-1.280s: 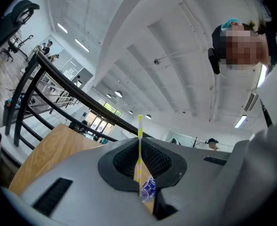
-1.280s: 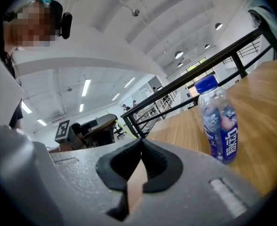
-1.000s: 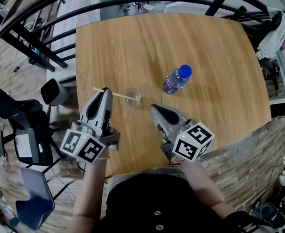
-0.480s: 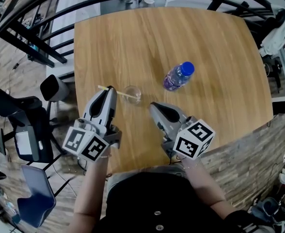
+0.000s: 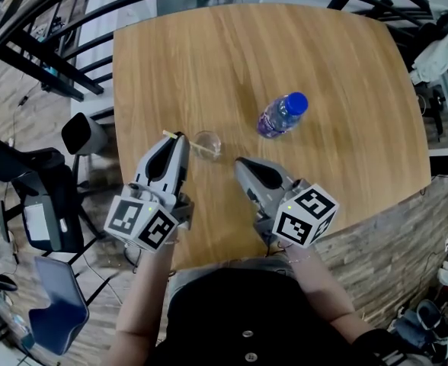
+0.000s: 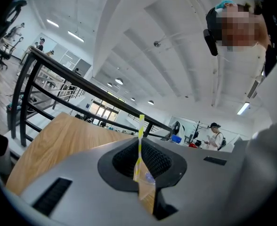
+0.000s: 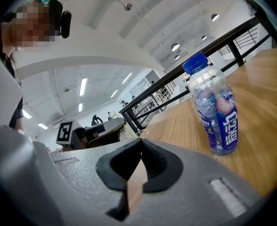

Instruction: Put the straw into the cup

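Yellow-striped straw sits pinched crosswise in the left claw, whose jaws are closed on it (the left gripper view shows it standing upright between the pads). Its far end overlaps the clear cup on the wooden desk; whether it is inside I cannot tell. The right claw, jaws together and empty, is near the cup. A blue-capped bottle stands beyond.

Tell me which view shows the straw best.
The head view: the straw shows at full length, pinched in the left gripper, with one end at the cup. The left gripper view shows only a short stretch of it standing between shut jaws. The right gripper view hardly shows it.
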Motion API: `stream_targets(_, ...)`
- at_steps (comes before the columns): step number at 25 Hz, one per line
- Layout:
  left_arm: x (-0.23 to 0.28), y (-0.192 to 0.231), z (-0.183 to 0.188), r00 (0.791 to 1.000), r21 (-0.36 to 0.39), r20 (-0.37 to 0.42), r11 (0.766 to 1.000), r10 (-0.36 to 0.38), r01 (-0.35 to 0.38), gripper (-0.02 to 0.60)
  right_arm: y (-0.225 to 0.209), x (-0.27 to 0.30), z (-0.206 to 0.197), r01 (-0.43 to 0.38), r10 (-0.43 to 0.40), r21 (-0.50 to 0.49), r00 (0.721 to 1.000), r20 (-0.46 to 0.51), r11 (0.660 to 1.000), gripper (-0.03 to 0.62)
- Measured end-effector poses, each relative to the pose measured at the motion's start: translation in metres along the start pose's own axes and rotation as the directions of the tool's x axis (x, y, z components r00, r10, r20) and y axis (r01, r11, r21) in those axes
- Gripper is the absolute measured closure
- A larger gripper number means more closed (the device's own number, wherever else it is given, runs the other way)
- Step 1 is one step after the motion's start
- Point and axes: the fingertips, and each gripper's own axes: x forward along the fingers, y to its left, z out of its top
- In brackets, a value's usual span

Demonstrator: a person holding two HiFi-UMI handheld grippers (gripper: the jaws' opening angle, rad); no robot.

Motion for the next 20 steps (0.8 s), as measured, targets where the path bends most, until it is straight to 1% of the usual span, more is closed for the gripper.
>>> stream_targets(3,0.002,-0.001,-0.006,1.000,0.011,-0.022,1.000,0.008,-0.007,0.552,0.000,0.000,-0.001,0.003,-0.003,0.004,1.000,-0.001,1.000,0.595)
stream_targets(8,0.006,-0.007,-0.016,0.998,0.012,-0.059,1.000,-0.012,0.012,0.551,-0.001,-0.001,-0.002,0.004,-0.004,0.010,1.000,-0.002,1.000,0.595)
stream_targets(13,0.005,-0.009,-0.019,0.997,0.013,-0.070,1.000,-0.011,0.011,0.550,0.002,-0.004,-0.003,0.002,-0.002,0.011,1.000,0.001,1.000,0.595)
stream_targets(14,0.006,-0.009,-0.020,0.997,0.011,-0.075,1.000,-0.010,0.011,0.541,0.002,-0.004,-0.004,0.002,-0.002,0.011,1.000,0.001,1.000,0.595)
stream_targets(16,0.007,-0.007,-0.022,0.996,0.007,-0.086,1.000,-0.007,0.008,0.490,0.002,-0.004,-0.004,0.003,-0.003,0.013,1.000,0.001,1.000,0.595)
stream_targets(17,0.007,-0.006,-0.023,0.996,0.007,-0.090,1.000,-0.006,0.006,0.476,0.002,-0.004,-0.004,0.003,-0.003,0.014,1.000,0.001,1.000,0.595)
stream_targets(20,0.008,-0.004,-0.026,0.994,0.019,-0.104,1.000,-0.011,0.013,0.462,0.003,-0.004,-0.003,0.000,0.000,0.014,1.000,0.004,1.000,0.595)
